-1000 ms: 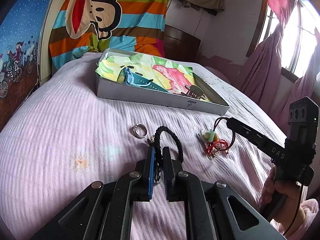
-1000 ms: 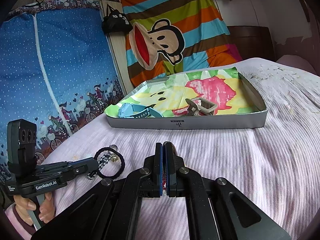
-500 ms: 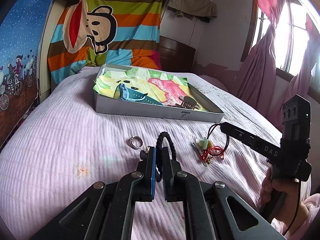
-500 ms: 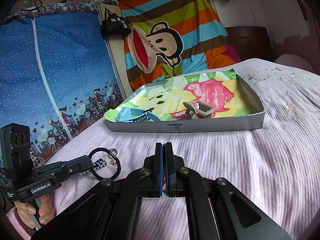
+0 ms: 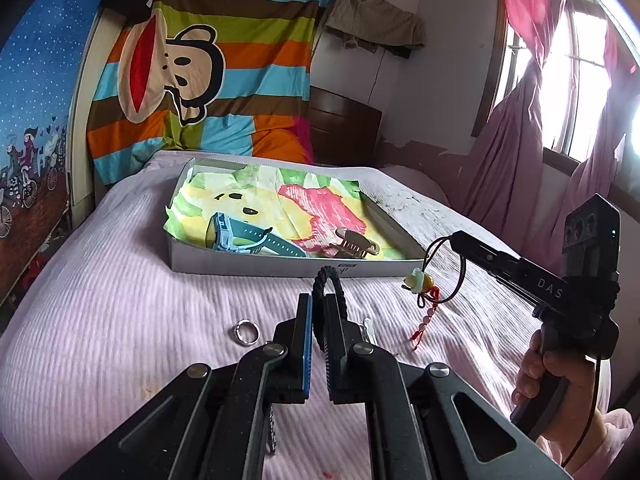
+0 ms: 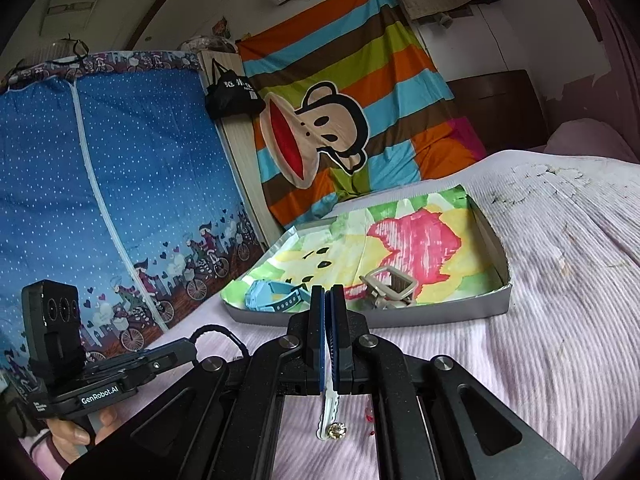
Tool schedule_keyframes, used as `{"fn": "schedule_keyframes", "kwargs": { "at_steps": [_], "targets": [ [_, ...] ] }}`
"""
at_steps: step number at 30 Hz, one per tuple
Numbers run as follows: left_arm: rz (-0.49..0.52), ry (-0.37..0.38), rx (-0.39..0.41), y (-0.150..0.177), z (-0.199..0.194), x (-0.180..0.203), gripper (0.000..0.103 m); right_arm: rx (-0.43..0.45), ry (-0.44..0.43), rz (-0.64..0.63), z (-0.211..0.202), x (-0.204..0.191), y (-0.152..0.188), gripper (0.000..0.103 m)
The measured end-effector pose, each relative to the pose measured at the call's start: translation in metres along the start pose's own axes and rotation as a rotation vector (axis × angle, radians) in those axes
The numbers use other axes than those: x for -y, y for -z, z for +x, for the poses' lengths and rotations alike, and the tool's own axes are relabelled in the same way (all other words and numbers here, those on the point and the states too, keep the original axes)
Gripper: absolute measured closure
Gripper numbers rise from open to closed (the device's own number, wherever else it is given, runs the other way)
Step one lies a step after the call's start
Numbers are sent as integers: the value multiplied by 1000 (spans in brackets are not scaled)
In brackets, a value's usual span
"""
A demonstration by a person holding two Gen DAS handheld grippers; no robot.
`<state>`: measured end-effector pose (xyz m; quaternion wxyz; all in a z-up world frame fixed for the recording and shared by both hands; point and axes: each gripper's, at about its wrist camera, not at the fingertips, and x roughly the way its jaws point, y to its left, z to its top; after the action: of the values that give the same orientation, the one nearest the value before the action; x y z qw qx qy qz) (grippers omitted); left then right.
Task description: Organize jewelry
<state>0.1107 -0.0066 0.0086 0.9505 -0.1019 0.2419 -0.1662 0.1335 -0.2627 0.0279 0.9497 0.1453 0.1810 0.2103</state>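
The silver ring (image 5: 246, 332) is lying on the bed, on the near side of the tray (image 5: 280, 270) and well short of it; the left tool (image 5: 318, 320) is gripping the black braided bracelet (image 5: 329, 280), its loop standing just before the tray's near wall; the right tool (image 5: 446, 242) is carrying the corded charm pendant (image 5: 420, 282) off the bed, beside the tray's right corner. Judging from this, both pieces are mid-transfer, and next each needs lifting over the wall and releasing beside the blue watch (image 5: 248, 238). A white scalloped strip (image 6: 329, 408) below the right tool's closed fingers is hard to identify.
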Motion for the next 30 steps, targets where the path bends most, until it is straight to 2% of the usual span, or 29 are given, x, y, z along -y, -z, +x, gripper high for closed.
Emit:
{"fn": "schedule_keyframes", "kwargs": {
  "at_steps": [5,11,17,22,30],
  "targets": [
    [-30,-4,-1,-18,17,4,98,29,-7,12,6,11,-16,100],
    [-19,-50,24,-44,43,13,98,54,18,-5,26,21,-34,100],
    [-10,-102,16,-58,79,15,98,61,53,-10,53,30,-32,100],
    [-26,-130,-27,-57,105,10,98,22,73,-15,75,32,-23,100],
    [-22,-150,-95,-50,121,11,97,-69,98,-9,100,36,-8,100]
  ]
}}
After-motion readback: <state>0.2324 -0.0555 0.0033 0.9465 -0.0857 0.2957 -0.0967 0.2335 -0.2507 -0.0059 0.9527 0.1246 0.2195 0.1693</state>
